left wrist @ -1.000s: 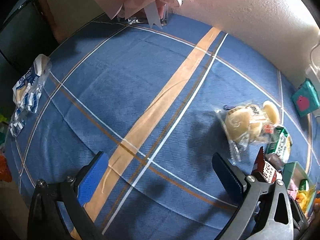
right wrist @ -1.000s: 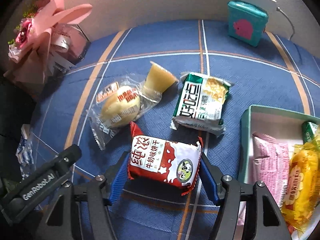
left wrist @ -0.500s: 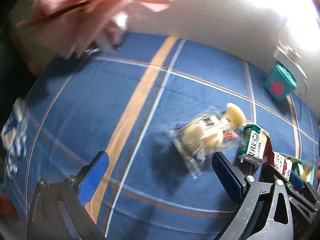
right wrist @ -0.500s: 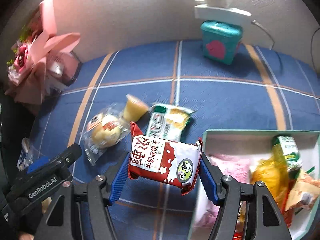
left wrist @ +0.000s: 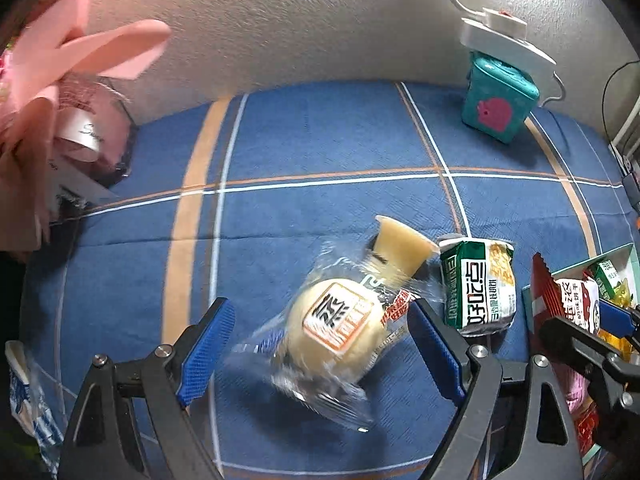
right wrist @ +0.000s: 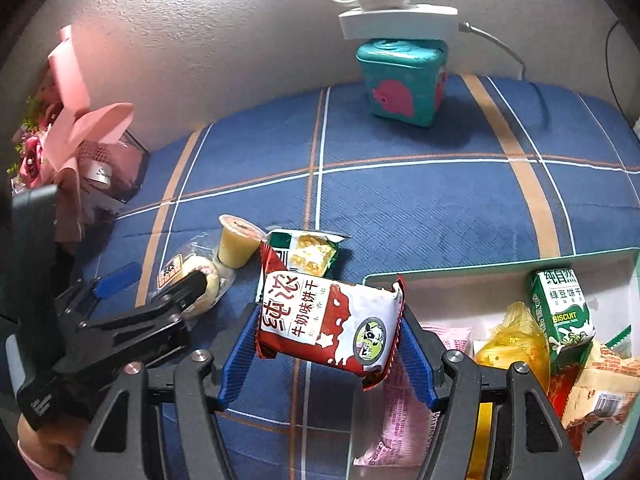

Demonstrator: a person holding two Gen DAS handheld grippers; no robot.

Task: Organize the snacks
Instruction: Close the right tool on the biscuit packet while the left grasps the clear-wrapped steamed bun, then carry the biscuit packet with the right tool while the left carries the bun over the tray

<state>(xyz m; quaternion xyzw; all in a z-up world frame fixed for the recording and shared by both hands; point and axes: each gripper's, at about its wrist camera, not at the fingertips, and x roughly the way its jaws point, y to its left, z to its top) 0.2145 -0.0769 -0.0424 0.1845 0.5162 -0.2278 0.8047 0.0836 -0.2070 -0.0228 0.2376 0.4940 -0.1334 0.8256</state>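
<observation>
Right wrist view: right gripper (right wrist: 328, 354) fingers clamped on red-white biscuit packet (right wrist: 329, 325); green carton (right wrist: 562, 307) reads "BISCUIT". Left gripper (left wrist: 320, 354) fingers spread wide around wrapped bun (left wrist: 334, 330), not touching.

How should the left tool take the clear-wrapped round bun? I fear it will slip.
Grip the clear-wrapped round bun across its round middle, coming from above with the open left tool straddling it. The loose film ends offer no firm hold, and the yellow jelly cup crowds its far end.
</observation>
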